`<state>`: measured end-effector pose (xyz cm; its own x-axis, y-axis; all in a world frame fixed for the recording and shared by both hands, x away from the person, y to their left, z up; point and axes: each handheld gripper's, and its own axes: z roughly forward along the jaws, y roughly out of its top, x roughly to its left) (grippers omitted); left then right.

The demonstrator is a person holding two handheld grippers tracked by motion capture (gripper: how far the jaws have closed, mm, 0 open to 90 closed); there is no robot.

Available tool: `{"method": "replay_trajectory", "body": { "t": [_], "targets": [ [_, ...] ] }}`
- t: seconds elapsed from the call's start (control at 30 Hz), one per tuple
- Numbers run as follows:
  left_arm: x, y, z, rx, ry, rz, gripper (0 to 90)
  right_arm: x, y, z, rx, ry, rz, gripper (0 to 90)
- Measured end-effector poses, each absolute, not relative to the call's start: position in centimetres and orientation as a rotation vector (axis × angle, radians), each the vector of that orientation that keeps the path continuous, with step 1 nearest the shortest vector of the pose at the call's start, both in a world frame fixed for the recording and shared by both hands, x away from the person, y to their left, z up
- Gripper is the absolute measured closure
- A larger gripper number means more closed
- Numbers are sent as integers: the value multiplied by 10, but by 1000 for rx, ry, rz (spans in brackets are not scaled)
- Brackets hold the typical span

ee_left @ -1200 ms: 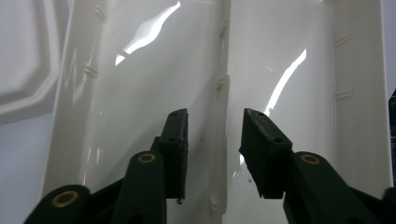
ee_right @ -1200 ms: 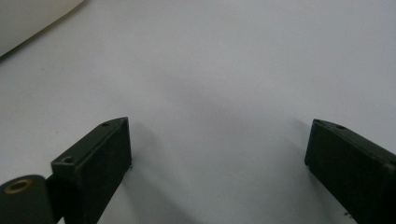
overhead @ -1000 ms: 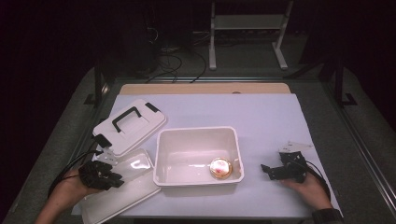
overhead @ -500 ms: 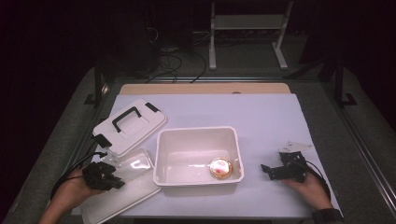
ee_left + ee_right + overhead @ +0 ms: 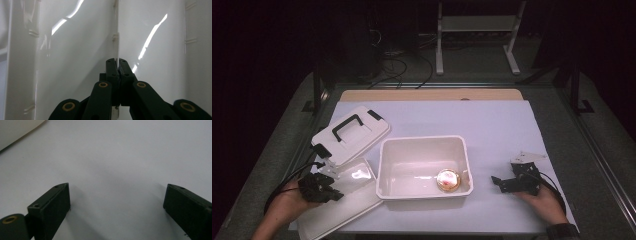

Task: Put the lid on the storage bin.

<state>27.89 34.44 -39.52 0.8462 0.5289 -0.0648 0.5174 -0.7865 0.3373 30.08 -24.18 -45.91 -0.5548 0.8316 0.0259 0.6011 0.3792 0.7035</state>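
A white tub stands mid-table with a round orange-pink thing in its right front corner. Left of it lies a flat glossy white lid. My left gripper sits over that lid's left part. In the left gripper view its jaws have just been closing and now pinch a thin upright rib of the lid; the left gripper is shut on it. Right of the tub, my right gripper rests near the table, pointing at the tub. Its jaws stand wide apart with bare tabletop between them, so the right gripper is open.
A second white lid with a black handle lies behind the flat one, at the left. The pale table top stretches behind and to the right of the tub. A corner of the tub shows ahead of the right gripper.
The left gripper has edged slightly onto the flat lid and closed. The right hand and the tub have not moved.
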Motion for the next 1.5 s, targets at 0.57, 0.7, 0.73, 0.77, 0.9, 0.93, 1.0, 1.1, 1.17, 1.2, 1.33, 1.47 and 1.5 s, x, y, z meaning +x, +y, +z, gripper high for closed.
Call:
{"method": "replay_trajectory", "body": {
  "t": [0.57,0.7,0.73,0.77,0.9,0.93,1.0,1.1,1.17,1.2,1.33,1.47,1.5],
  "targets": [
    [283,358,-352,2637,777,77,888,301,-242,-459,1251,2312,968,64],
    [284,360,-338,2625,760,86,889,301,-242,-459,1252,2312,968,64],
    [284,360,-334,2623,751,91,888,301,-242,-459,1252,2312,968,64],
    [285,360,-331,2623,746,94,889,301,-242,-459,1252,2312,968,65],
    [287,359,-316,2613,720,104,889,301,-242,-459,1251,2312,968,64],
    [287,359,-313,2612,712,109,889,301,-242,-459,1251,2312,967,64],
    [289,358,-305,2611,699,117,889,301,-242,-459,1251,2312,968,64],
    [291,354,-297,2605,677,120,889,301,-242,-459,1251,2312,966,64],
    [293,351,-292,2604,654,121,889,301,-242,-459,1251,2312,966,64],
    [294,349,-289,2602,644,122,889,301,-242,-459,1251,2311,966,64],
    [299,339,-281,2587,597,107,889,301,-242,-459,1251,2311,965,64],
    [303,325,-276,2582,548,93,888,301,-241,-459,1249,2310,965,64],
    [304,321,-275,2580,532,89,889,301,-241,-459,1249,2310,964,64]
  ]
}}
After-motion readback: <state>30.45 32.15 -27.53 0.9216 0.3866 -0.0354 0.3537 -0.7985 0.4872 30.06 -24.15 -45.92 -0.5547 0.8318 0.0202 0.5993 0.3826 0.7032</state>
